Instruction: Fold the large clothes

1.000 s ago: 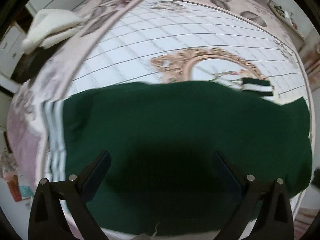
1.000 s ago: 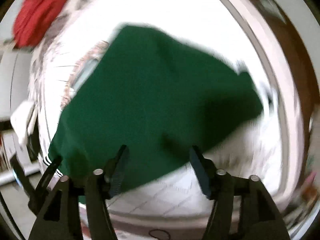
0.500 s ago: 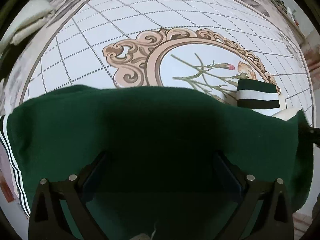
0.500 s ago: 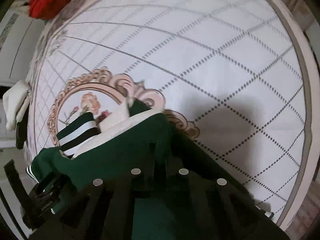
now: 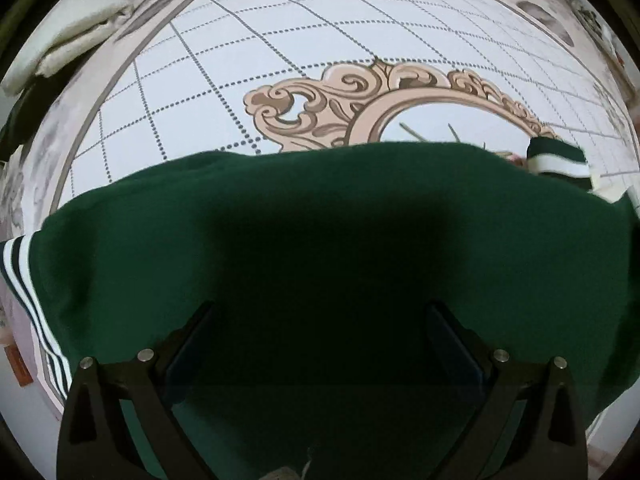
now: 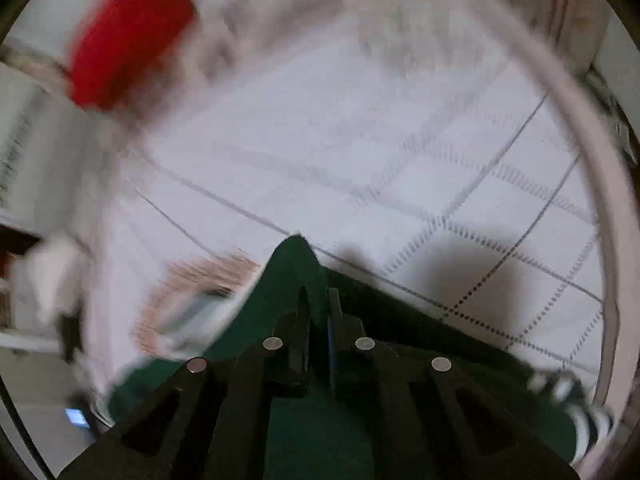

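Observation:
A dark green garment (image 5: 320, 240) with white-striped trim lies spread on a patterned bed cover (image 5: 280, 60). Its striped hem shows at the left (image 5: 24, 280) and a striped cuff (image 5: 556, 160) at the right. My left gripper (image 5: 320, 312) is open just above the green fabric, its jaws wide apart. In the blurred right wrist view, my right gripper (image 6: 318, 304) is shut on a pinched fold of the green garment (image 6: 296, 256), which rises in a peak between the jaws.
A folded cream cloth (image 5: 68, 40) lies at the bed's far left. A red item (image 6: 128, 36) sits at the far end of the bed in the right wrist view. The cover has a grid pattern and an ornate beige frame motif (image 5: 340, 92).
My right gripper shut on a fold of the green garment and has swung quickly with it, blurring its view. My left gripper stayed open and shifted slightly over the fabric.

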The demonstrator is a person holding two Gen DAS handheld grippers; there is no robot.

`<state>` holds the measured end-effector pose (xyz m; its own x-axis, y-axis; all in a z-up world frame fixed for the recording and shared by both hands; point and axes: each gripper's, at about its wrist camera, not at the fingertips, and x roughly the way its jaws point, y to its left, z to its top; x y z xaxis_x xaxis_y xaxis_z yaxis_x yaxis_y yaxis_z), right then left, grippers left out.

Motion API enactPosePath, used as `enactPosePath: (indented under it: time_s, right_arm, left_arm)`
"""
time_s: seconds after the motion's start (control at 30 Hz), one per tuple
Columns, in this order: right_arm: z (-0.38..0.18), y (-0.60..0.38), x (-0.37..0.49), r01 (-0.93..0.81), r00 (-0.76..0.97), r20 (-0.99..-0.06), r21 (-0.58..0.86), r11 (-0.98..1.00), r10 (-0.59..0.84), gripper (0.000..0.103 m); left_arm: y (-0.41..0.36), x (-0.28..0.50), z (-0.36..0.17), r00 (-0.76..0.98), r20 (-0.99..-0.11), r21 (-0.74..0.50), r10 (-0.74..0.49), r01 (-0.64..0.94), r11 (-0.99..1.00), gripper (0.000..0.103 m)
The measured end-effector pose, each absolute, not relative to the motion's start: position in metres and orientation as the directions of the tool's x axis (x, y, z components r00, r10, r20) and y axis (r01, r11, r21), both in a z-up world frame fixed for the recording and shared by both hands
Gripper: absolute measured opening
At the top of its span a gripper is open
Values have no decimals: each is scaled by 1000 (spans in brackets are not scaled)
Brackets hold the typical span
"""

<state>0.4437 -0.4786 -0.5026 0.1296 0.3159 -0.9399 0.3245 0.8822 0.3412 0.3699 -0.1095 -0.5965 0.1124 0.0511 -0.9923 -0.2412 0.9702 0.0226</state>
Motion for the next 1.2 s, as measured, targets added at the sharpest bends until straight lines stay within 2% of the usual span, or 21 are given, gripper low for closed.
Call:
enactPosePath:
  time_s: [0.07,0.13,0.2,0.23,0.33,0.4,0.47,0.53,0.63,0.67,0.7,0.8,0.9,1.03,1.2]
  right_arm:
    - [-486,-482,443,344,159,-931,363,866,328,12]
    - [-444,-473,432,263,245,-928,341,903,279,22]
    - [-419,-456,416,176,298,-894,395,901,334,48]
    - [-418,-445,413,134,279,-888,414,900,367,50]
    - [-450,-404,416,57,165,-911,392,918,378,49]
    - [-489,-392,431,109,123,-912,404,908,391,42]
    - [-520,-387,448,148,105,-916,400,905,388,42]
    - [-525,-389,454,174,104,-912,410,895,398,42]
    - [-498,-401,446,205,116,-892,453,868,438,42]
    - [-480,-414,435,217,157,-878,478,851,453,45]
    - [-466,-424,425,228,190,-873,484,845,449,52]
    - [-430,-463,390,280,274,-885,448,849,376,66]
    - [-415,-505,351,360,314,-908,385,850,278,68]
    - [-448,-553,300,498,295,-916,392,773,274,70]
    - [-513,-568,264,578,313,-846,530,621,431,70]
  left_arm:
    - [-115,370,-585,131,-989,34,65,-221,975,103]
    - [-121,367,-572,156,-986,24,58,-212,977,103]
    - [-131,372,-565,169,-984,21,56,-201,979,103]
    - [-137,372,-566,174,-983,21,56,-200,980,103]
    - [-143,374,-568,177,-983,24,59,-195,981,103]
    - [-143,381,-575,166,-984,25,57,-192,981,103]
    - [-146,387,-582,155,-985,42,69,-176,984,103]
    - [-145,384,-588,145,-987,45,69,-167,985,103]
    - [-146,384,-581,148,-987,41,65,-159,986,103]
    - [-147,383,-577,152,-986,37,61,-157,987,103]
    - [-149,382,-572,159,-986,25,50,-158,987,103]
    - [-159,383,-558,181,-983,-23,6,-159,987,103]
    - [-178,399,-556,196,-980,-50,-19,-153,987,103]
    - [-200,433,-586,178,-984,8,30,-124,992,103]
    - [-200,440,-595,173,-985,-33,-11,-122,992,103]
